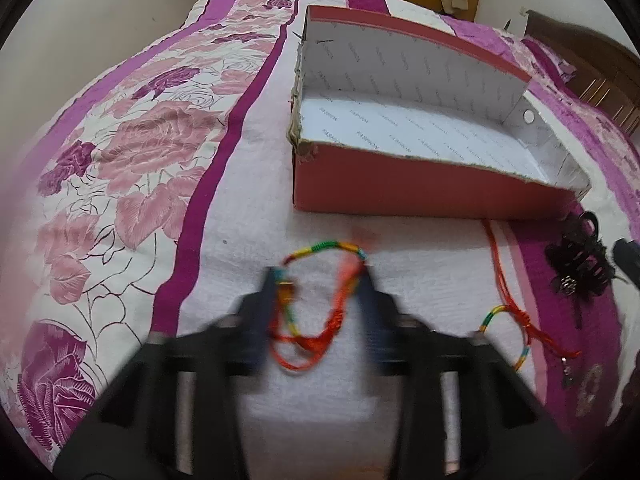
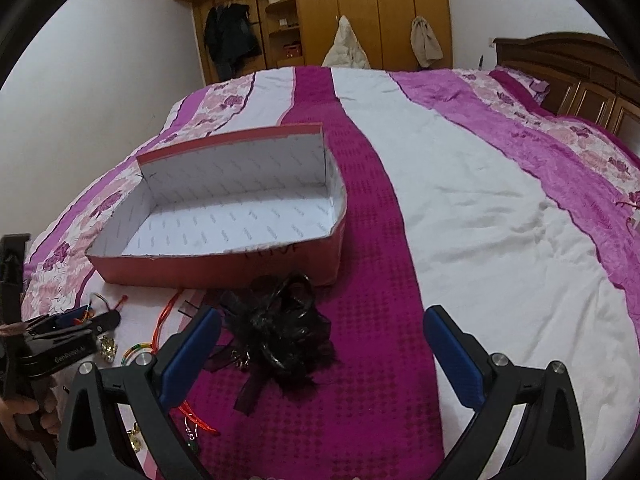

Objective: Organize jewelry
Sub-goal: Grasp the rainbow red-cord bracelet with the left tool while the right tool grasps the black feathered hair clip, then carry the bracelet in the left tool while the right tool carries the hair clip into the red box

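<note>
A rainbow cord bracelet (image 1: 320,246) with red tails lies on the white stripe of the bedspread, just in front of the red shoebox (image 1: 400,196). My left gripper (image 1: 320,276) is blurred, its fingertips pressing on both sides of the bracelet loop. From the right wrist view the left gripper (image 2: 86,318) shows its jaws drawn close with coloured cord between them. My right gripper (image 2: 322,314) stands open above a black lace and feather hair piece (image 2: 280,332), touching nothing. The shoebox (image 2: 216,270) is open, with nothing visible inside.
To the right of the held bracelet lie a second rainbow bracelet (image 1: 496,316) and a long red cord (image 1: 500,264). Small gold pieces (image 2: 108,346) lie near the bed's front edge. A wooden headboard (image 2: 560,64) bounds the bed at the right.
</note>
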`<state>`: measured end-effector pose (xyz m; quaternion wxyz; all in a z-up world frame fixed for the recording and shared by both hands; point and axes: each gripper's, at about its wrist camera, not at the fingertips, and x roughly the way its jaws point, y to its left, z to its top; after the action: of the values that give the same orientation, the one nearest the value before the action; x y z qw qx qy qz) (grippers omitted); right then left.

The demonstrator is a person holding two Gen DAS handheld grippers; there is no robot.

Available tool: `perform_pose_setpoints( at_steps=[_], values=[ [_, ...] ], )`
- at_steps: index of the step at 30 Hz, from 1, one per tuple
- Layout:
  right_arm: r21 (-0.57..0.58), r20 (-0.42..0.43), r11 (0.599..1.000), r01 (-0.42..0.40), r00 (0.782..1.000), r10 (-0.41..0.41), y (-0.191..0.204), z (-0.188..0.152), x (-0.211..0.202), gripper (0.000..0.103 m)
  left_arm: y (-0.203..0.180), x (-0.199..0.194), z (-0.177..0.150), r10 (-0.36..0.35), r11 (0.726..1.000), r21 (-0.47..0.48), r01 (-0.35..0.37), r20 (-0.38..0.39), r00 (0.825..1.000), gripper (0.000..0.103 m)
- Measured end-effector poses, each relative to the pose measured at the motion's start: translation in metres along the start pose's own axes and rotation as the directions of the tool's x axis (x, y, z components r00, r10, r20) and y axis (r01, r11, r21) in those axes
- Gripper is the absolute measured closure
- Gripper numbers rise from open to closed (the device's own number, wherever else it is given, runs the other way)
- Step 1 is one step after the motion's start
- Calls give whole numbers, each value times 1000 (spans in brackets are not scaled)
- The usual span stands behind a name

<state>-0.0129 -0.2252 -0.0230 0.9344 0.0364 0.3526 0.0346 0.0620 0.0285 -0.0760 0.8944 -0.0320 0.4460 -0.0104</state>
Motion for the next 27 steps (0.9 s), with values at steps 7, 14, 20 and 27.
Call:
perform_pose_setpoints(
  at_steps=[7, 14, 20, 27],
  values=[
    [9, -47, 1000, -5, 999, 5, 4, -1, 13, 2, 9, -10, -1, -61, 998, -33, 61, 2, 998, 103],
    [1, -82, 1000, -18, 996, 18, 9, 1, 29, 10, 16, -22, -1, -84, 993, -76, 85, 17, 996, 103],
    [18, -105, 999, -30, 994, 32, 14, 4, 39, 12, 14, -32, -1, -110, 991, -67, 113, 47, 993, 103],
    [39, -157, 996, -81, 984, 86, 20, 2, 54, 33, 11, -34, -2, -161, 985, -61, 164, 54, 986, 103]
  ],
)
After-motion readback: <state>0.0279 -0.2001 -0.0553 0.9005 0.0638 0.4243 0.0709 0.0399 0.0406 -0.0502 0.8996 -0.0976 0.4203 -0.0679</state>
